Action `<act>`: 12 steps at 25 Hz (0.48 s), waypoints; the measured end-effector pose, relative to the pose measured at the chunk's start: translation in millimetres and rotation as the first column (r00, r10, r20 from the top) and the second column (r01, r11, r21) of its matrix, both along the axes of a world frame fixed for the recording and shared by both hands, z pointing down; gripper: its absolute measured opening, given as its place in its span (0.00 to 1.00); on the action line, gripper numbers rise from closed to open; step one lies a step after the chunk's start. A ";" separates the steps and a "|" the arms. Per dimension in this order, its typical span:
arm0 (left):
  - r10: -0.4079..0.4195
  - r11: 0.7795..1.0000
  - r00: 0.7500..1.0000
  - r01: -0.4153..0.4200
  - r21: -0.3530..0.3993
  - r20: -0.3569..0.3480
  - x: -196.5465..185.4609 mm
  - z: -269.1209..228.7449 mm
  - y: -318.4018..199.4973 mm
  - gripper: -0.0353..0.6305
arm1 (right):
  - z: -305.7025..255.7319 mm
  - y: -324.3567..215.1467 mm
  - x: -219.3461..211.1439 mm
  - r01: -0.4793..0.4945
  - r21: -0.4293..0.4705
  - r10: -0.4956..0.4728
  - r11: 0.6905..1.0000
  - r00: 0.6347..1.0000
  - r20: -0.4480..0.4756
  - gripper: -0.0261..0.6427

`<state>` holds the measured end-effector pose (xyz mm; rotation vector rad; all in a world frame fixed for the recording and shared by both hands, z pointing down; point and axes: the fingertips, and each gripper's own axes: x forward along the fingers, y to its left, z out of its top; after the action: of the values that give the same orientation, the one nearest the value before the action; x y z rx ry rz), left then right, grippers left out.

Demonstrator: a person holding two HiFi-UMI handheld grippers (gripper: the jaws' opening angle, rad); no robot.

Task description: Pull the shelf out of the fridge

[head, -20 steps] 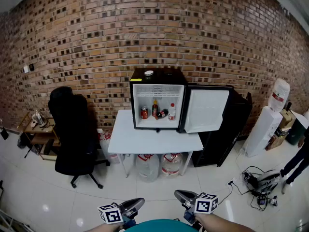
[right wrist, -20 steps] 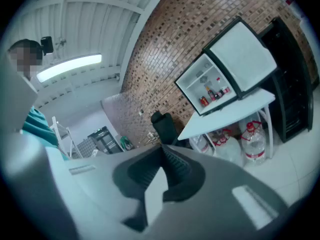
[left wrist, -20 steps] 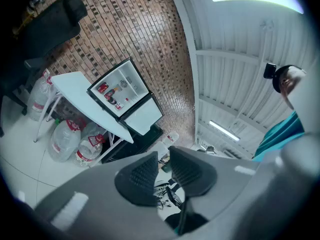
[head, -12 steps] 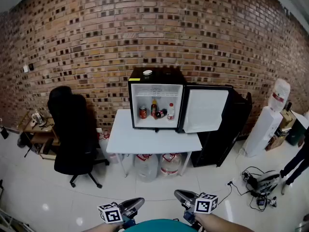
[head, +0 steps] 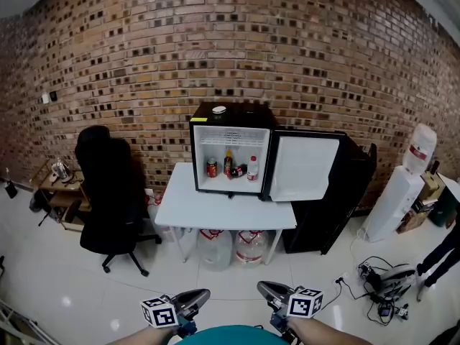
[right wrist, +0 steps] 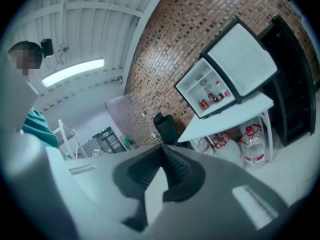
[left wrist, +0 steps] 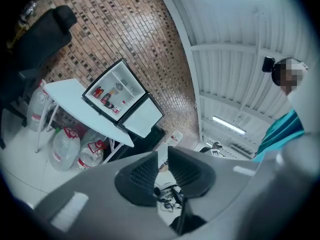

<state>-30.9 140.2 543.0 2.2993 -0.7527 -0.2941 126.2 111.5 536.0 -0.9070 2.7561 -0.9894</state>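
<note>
A brick wall backs a white table bearing a small black fridge, whose door stands wide open to the right, leaving the inside free to reach. The shelf sits fully inside, seemingly carrying the drinks. Well apart from it, the left gripper has its jaws slightly parted and the right gripper has its jaws pressed together, both empty and pointing towards the fridge, probably ahead of an approach.
</note>
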 end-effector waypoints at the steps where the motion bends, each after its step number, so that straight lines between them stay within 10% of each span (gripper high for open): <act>1: -0.003 1.000 1.000 0.003 0.013 0.018 4.7 -0.4 0.0 0.14 | -2.4 -1.3 4.5 0.007 0.007 -0.007 1.000 1.000 0.003 0.04; 12: -0.067 0.997 0.997 0.066 0.033 0.029 25.7 -1.6 -8.4 0.09 | -15.6 -31.8 29.2 0.043 0.039 -0.045 0.998 0.999 0.031 0.04</act>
<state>-5.2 131.8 541.4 2.3169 -0.8473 -0.3042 155.4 79.7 520.4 -0.8215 2.7703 -0.9449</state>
